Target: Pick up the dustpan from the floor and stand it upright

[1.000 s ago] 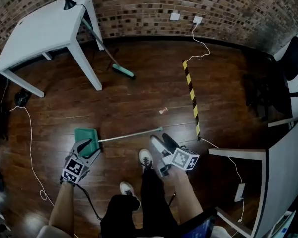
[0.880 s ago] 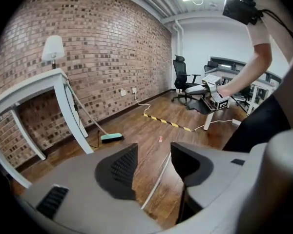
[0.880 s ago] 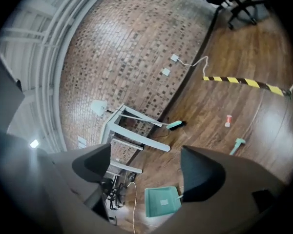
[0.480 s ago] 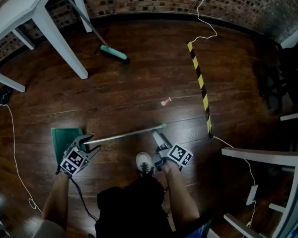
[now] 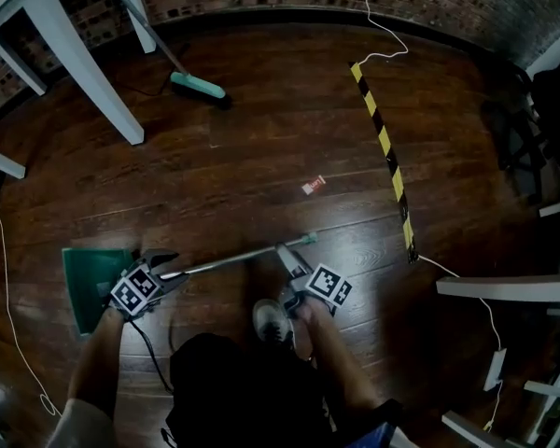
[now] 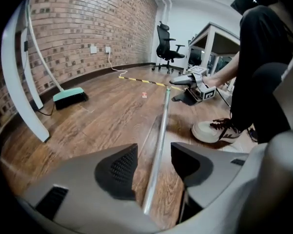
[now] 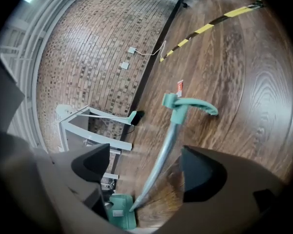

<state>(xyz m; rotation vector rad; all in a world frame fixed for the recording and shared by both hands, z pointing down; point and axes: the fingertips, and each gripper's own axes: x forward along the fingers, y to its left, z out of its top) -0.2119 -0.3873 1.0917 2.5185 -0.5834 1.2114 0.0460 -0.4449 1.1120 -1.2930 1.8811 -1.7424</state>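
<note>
A green dustpan (image 5: 91,278) lies flat on the wooden floor, its long metal pole (image 5: 238,257) running right to a green handle (image 7: 185,105). My left gripper (image 5: 168,271) straddles the pole close to the pan. In the left gripper view it (image 6: 154,162) is open, with the pole (image 6: 158,130) between the pads and a gap on both sides. My right gripper (image 5: 287,253) is at the pole's handle end. Its own view shows it (image 7: 149,167) open, with the pole (image 7: 161,155) passing between the jaws down to the pan (image 7: 119,213).
A teal broom (image 5: 198,90) leans by the white table legs (image 5: 75,63) at the back left. Yellow-black tape (image 5: 383,138) runs across the floor on the right, and a small scrap (image 5: 313,186) lies mid-floor. My shoe (image 5: 273,320) is just behind the pole. A white table (image 5: 513,287) stands right.
Both grippers have come down to the pole: the left now straddles it near the pan, the right has moved to its handle end. The dustpan still lies flat.
</note>
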